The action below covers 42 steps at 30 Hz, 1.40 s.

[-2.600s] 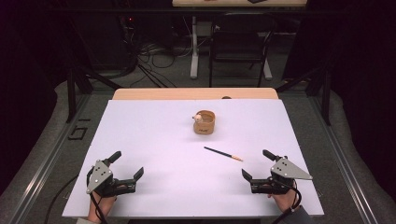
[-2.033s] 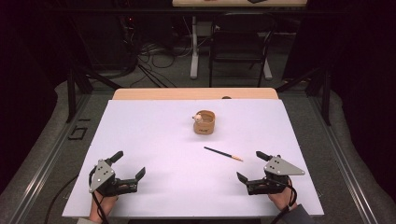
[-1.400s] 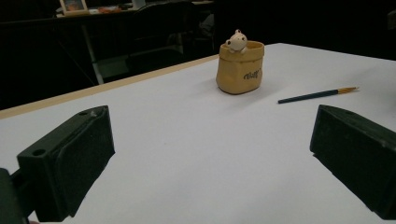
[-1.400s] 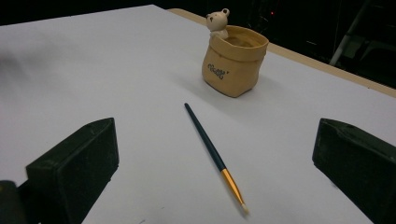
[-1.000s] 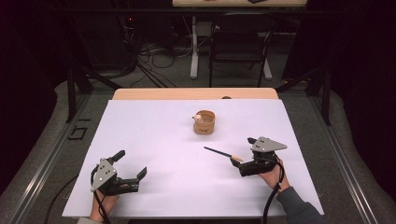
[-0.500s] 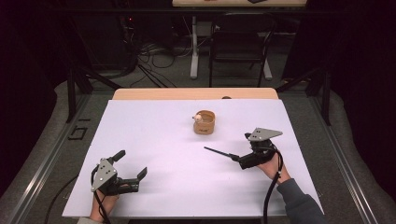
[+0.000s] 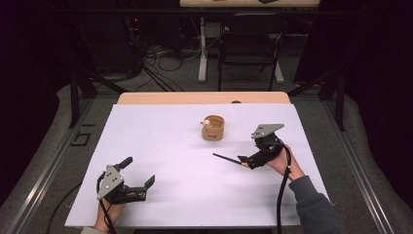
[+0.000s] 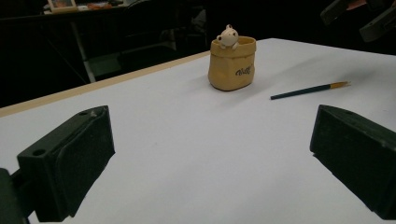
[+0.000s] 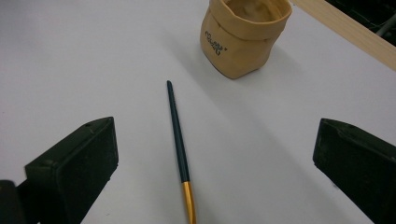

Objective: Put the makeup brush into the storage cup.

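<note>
Paintbrush tip cut off by bottom edge, pot lettering too blurred to read

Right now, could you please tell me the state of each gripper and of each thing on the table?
Left gripper: jaws open, holding nothing, low near the table's front edge.
Right gripper: jaws open, poised over the paintbrush's gold end, not closed on it.
Paintbrush: lying flat on the white table, ungripped.
Tan pouch-shaped pot: upright, a small bear figure on its rim.

bare white table, tan pot beyond brush
</note>
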Each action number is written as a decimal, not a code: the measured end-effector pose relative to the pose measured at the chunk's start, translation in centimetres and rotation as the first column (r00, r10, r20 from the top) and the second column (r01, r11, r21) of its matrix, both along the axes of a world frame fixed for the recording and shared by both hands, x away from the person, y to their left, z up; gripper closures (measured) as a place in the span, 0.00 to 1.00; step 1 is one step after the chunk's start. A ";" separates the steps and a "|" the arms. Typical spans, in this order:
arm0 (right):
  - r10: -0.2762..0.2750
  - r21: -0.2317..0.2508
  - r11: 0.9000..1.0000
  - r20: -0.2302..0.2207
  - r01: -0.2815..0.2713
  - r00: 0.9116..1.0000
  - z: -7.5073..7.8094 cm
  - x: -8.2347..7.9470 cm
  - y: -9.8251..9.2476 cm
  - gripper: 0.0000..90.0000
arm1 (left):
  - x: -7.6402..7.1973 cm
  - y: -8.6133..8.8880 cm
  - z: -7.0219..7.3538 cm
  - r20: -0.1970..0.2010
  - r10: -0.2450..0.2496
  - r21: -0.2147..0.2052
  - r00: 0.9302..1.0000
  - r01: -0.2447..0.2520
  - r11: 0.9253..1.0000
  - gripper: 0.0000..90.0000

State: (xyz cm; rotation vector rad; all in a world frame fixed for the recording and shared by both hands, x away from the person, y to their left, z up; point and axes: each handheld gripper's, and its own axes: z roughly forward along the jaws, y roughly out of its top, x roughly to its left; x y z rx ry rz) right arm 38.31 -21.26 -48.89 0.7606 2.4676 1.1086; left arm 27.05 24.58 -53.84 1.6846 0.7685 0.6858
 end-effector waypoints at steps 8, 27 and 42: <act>0.069 -0.091 0.993 -0.048 -0.073 0.996 -0.4 0.8 1.8 0.00 | 0.1 0.0 0.0 -0.005 0.001 -0.003 1.000 -0.001 1.000 0.00; 0.103 -0.296 0.945 -0.141 -0.141 0.985 -1.6 1.9 3.8 0.13 | 0.1 0.0 0.0 -0.004 -0.006 0.008 1.000 0.006 1.000 0.00; 0.071 -0.365 0.917 -0.242 -0.159 0.968 -2.6 2.4 3.8 0.56 | 0.0 0.0 0.1 0.001 -0.008 0.017 1.000 0.008 1.000 0.00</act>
